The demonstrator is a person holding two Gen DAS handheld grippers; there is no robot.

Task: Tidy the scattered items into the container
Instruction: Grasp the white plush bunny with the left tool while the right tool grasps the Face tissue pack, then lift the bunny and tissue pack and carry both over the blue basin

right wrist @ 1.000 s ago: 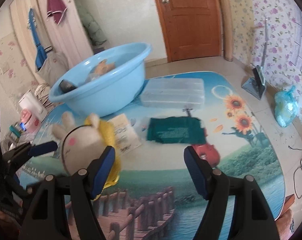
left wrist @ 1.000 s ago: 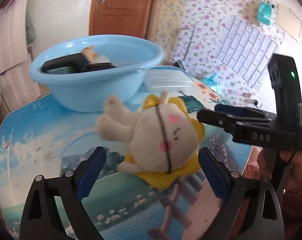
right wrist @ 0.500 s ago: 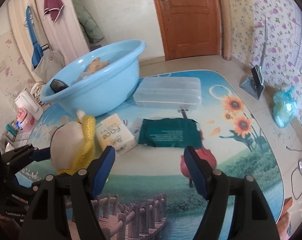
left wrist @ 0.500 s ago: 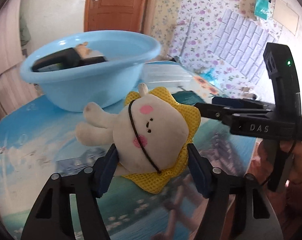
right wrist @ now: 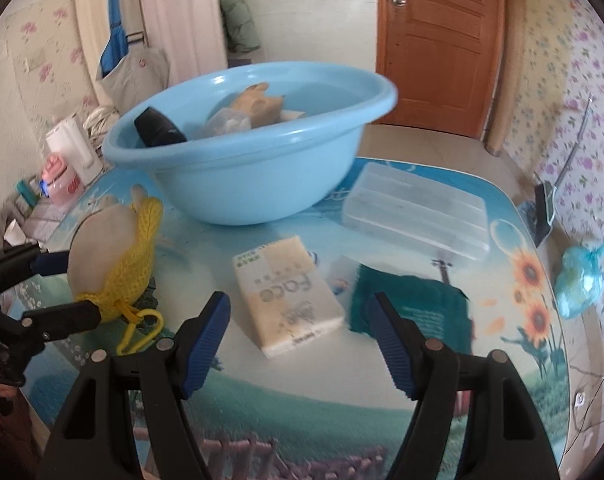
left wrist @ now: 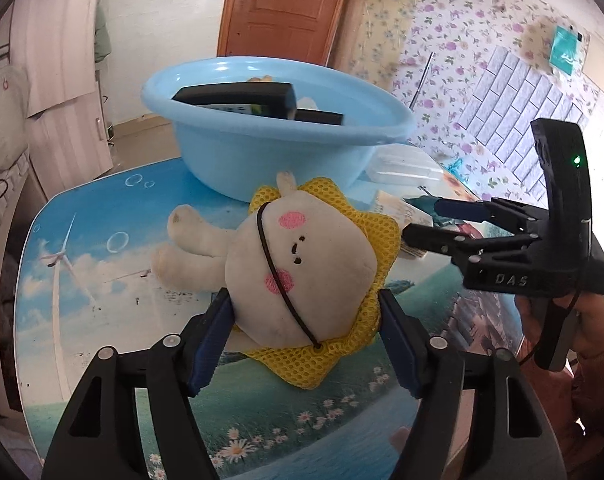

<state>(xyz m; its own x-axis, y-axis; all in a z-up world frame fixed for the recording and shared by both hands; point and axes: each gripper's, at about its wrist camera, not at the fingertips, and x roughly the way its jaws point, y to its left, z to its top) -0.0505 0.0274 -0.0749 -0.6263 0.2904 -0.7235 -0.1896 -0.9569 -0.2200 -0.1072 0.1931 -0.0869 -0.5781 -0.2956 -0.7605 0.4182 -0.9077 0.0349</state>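
Observation:
A cream plush toy (left wrist: pixel 302 272) with a yellow mesh collar is clamped between the blue pads of my left gripper (left wrist: pixel 304 312), which is shut on it just in front of the light blue basin (left wrist: pixel 262 152). From the right wrist, the plush toy (right wrist: pixel 110 264) hangs in the left gripper (right wrist: pixel 74 286) at the left, its yellow clip dangling. My right gripper (right wrist: pixel 298 308) stands open over the near end of a tissue pack (right wrist: pixel 286 292); a green packet (right wrist: pixel 418 300) lies beside it. The basin (right wrist: pixel 242 184) holds black boxes, a tan toy and a bag. The right gripper (left wrist: pixel 434 224) also shows open from the left wrist.
A clear plastic box (right wrist: pixel 418 216) lies to the right of the basin. A white kettle (right wrist: pixel 70 152) and a pink item stand on a low shelf beyond the table's left edge. A blue bag (right wrist: pixel 578 284) lies on the floor. A hand (left wrist: pixel 562 320) holds the right gripper.
My left gripper shut on the plush toy and raised it, turning its face up. The right gripper moved in closer over the tissue pack and stayed open.

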